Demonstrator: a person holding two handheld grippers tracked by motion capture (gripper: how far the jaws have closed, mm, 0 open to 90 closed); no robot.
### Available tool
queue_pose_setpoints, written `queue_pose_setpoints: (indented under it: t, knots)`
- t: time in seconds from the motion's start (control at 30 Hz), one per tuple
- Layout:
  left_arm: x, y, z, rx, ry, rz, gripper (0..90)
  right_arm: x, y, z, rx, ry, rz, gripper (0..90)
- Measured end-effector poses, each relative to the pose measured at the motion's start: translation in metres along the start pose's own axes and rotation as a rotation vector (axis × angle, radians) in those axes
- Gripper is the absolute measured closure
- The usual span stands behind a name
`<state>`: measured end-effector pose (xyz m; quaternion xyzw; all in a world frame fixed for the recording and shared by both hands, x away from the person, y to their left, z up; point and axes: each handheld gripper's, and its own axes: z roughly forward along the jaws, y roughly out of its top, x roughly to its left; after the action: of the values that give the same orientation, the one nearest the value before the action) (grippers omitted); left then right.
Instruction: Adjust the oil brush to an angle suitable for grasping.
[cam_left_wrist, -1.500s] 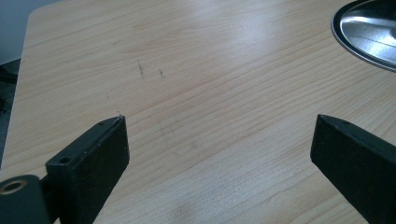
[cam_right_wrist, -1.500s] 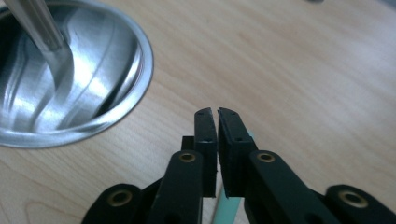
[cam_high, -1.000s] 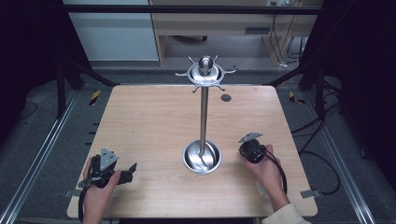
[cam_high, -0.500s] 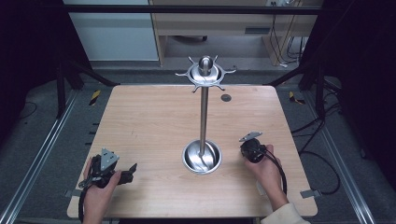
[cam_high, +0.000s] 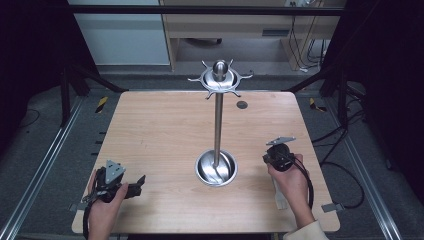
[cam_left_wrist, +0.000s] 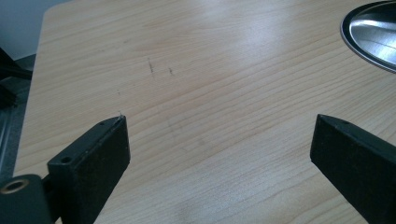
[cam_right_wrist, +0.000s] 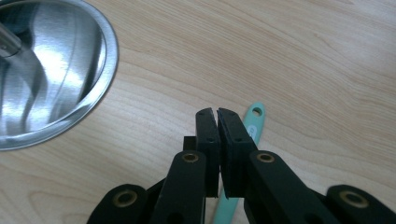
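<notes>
A tall steel stand (cam_high: 218, 115) with a ring of hooks at its top rises from a round dish base (cam_high: 216, 169) in the middle of the wooden table (cam_high: 160, 130). My right gripper (cam_high: 278, 159) hovers just right of that base, jaws shut with nothing between them (cam_right_wrist: 217, 112). Under it a mint-green utensil handle (cam_right_wrist: 254, 122) with a hole at its end lies flat on the wood, pale beneath my wrist (cam_high: 280, 194). My left gripper (cam_high: 137, 184) rests at the front left, jaws wide open over bare wood (cam_left_wrist: 219, 135).
A small dark disc (cam_high: 242, 104) lies on the table behind the stand. The dish base's rim shows at the top right of the left gripper view (cam_left_wrist: 373, 32) and at the upper left of the right gripper view (cam_right_wrist: 51, 70). Metal rails flank the table.
My right gripper has lifted a little off the table, still shut. The left gripper and the stand have not moved.
</notes>
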<state>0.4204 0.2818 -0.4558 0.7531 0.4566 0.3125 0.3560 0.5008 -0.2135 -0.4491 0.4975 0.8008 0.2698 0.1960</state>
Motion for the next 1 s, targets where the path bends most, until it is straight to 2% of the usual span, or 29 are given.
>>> queue_pose_setpoints:
  t: [0.07,0.1,0.17,0.23,0.33,0.4,0.5,0.57,0.67,0.73,0.87,1.0]
  knots:
    - [0.001,0.005,-0.001,-0.020,0.008,-0.005,4.2,0.000,-0.002,-0.004,0.009,0.004,0.016,84.0]
    - [0.002,0.008,-0.001,-0.032,0.006,-0.009,4.2,-0.001,-0.006,-0.004,0.038,-0.001,0.020,80.8]
    - [0.002,0.014,0.002,-0.045,-0.005,-0.008,4.2,-0.002,-0.008,-0.004,0.056,-0.002,0.024,79.1]
    - [0.000,0.018,0.005,-0.051,-0.023,0.017,4.3,-0.003,-0.012,-0.005,0.092,0.006,0.038,75.0]
    - [-0.006,0.018,0.006,-0.055,-0.045,0.080,4.2,-0.005,-0.013,-0.006,0.142,-0.011,0.051,67.0]
    - [-0.010,0.017,0.004,-0.059,-0.065,0.097,4.2,-0.003,-0.012,-0.006,0.188,-0.021,0.062,64.5]
    - [-0.013,0.013,-0.004,-0.068,-0.099,0.071,4.2,-0.001,-0.007,-0.006,0.239,-0.030,0.079,64.2]
    - [-0.014,0.010,-0.007,-0.073,-0.110,0.054,4.2,0.000,-0.005,-0.008,0.252,-0.031,0.104,65.8]
    - [-0.012,0.007,-0.005,-0.061,-0.102,0.052,4.1,0.003,-0.006,-0.007,0.303,-0.031,0.109,66.3]
    - [-0.009,0.006,-0.003,-0.051,-0.091,0.035,4.2,0.003,-0.007,-0.004,0.333,-0.032,0.113,67.1]
    - [-0.003,0.003,-0.003,-0.043,-0.077,-0.003,4.2,0.000,-0.008,-0.001,0.359,-0.029,0.115,69.7]
    - [-0.002,0.002,-0.001,-0.033,-0.069,-0.007,4.2,0.000,-0.010,-0.001,0.382,-0.030,0.114,71.5]
